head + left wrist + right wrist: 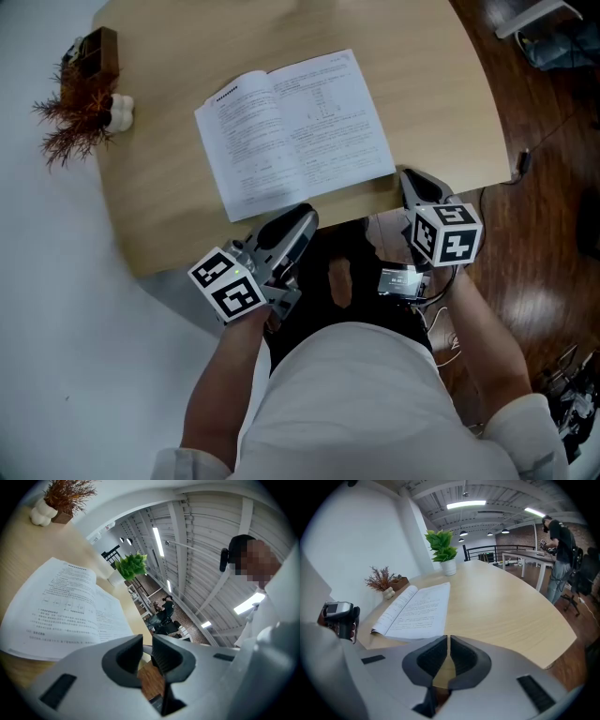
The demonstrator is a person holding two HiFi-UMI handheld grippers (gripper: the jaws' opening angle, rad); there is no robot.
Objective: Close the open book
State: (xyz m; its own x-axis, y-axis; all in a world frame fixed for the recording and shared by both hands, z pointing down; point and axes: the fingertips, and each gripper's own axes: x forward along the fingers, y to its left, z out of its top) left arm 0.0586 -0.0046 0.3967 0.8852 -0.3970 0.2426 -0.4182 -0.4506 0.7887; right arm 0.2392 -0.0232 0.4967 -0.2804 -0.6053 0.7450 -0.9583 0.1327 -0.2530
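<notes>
the thin white paperback book point(295, 131) lies open and flat on the pale wooden table with a rounded edge point(169, 206), printed pages up. its spine runs away from the person, and its near edge is close to the table's near rim, so nothing of the closing looks done yet. the left gripper point(291, 225) hovers just off that rim near the book's near edge, touching nothing. its jaws stand a narrow slit apart with only floor showing through them. the right gripper point(422, 186) sits at the rim just beside the book's right corner, its jaws drawn together on nothing. the likeliest slip, as i judge it, is catching only the top few sheets and not the whole half. the pages fan loosely at the edge, and a blunt closed tip pushed in there could crease or fold them under. a second risk is the book skating. the table looks smooth, and a sideways shove on the right half, with nothing pinning the left, could send the book toward the dried reddish-brown plant in its dark pot point(80, 103) and the small white knobbly ornament point(120, 111) at the far left corner. it could also twist off the near rim. if the half is let go before it passes upright, it would probably flop back open.
</notes>
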